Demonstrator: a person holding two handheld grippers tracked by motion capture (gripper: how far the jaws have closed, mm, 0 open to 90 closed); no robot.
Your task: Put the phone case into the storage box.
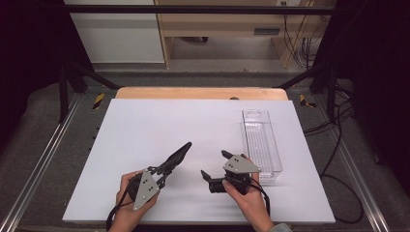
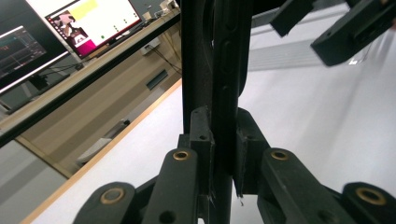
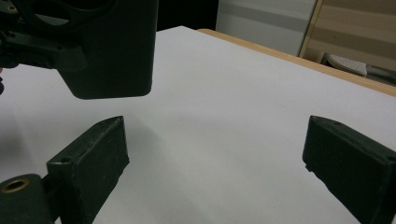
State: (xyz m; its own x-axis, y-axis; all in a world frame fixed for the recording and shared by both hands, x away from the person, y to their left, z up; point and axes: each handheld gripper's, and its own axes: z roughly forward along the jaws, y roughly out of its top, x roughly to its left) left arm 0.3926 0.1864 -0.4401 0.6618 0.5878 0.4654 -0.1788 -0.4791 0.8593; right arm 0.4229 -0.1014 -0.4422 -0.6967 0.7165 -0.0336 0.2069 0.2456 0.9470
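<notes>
Left tool (image 1: 186,146): clenched, empty, left of the clear tray (image 1: 261,140).
Right tool (image 1: 215,164): released, empty, just beside the tray.
Desk (image 1: 159,125): white.

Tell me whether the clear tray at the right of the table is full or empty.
Empty. In the high view, the clear tray shows just its ribbed bottom and the white table through its walls.

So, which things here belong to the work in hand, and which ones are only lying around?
In the job: black tool, clamped in the left gripper; open right gripper; probably the clear tray.
Only lying around: monitor; wooden shelf; cables.
</notes>
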